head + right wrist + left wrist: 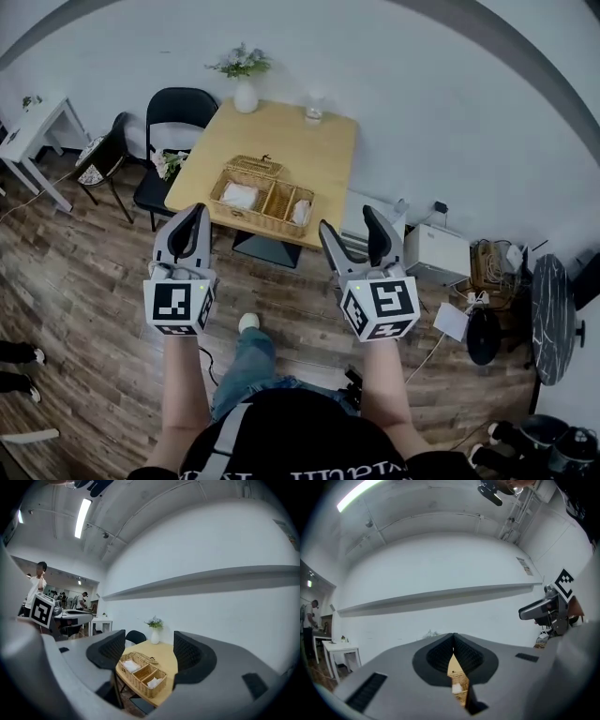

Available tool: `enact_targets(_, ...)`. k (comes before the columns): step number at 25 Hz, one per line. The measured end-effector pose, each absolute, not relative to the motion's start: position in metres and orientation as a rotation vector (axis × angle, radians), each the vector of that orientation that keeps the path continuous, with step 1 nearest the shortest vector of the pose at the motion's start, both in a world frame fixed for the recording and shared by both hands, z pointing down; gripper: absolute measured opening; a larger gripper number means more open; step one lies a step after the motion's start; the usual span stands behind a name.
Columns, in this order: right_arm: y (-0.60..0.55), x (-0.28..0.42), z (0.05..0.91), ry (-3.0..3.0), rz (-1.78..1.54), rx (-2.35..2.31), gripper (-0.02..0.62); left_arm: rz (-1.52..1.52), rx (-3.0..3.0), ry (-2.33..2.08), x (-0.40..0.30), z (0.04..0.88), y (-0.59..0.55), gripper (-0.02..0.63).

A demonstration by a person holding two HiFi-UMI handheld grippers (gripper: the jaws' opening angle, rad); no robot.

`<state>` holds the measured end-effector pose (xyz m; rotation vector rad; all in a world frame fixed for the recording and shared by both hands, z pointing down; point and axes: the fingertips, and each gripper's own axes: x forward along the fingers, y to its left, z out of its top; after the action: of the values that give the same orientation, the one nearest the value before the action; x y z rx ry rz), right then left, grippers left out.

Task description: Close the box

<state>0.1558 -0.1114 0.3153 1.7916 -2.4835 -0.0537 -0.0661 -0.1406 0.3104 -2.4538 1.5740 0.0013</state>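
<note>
Your right gripper [149, 649] holds its jaws wide apart, with nothing between them. Past them you see the wicker box [140, 685] on the wooden table [168, 660], lid open, with white items in both end compartments. A white vase [154, 635] stands at the table's far edge.

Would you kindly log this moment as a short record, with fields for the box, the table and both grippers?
box: wicker box, lid open at its far edge, white items in the two end compartments
table: wooden table, also bearing a vase and a glass
left gripper: jaws together, empty, clear of the box
right gripper: jaws apart, empty, clear of the box
</note>
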Motion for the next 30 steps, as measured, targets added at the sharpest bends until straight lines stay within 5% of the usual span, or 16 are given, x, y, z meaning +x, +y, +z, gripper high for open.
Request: enact_targets(30, -0.405, 0.087, 0.410, -2.294, 0.372, 1.630, 0.331, -0.046, -2.636, 1.530, -0.135, 0.351, -0.427, 0.011)
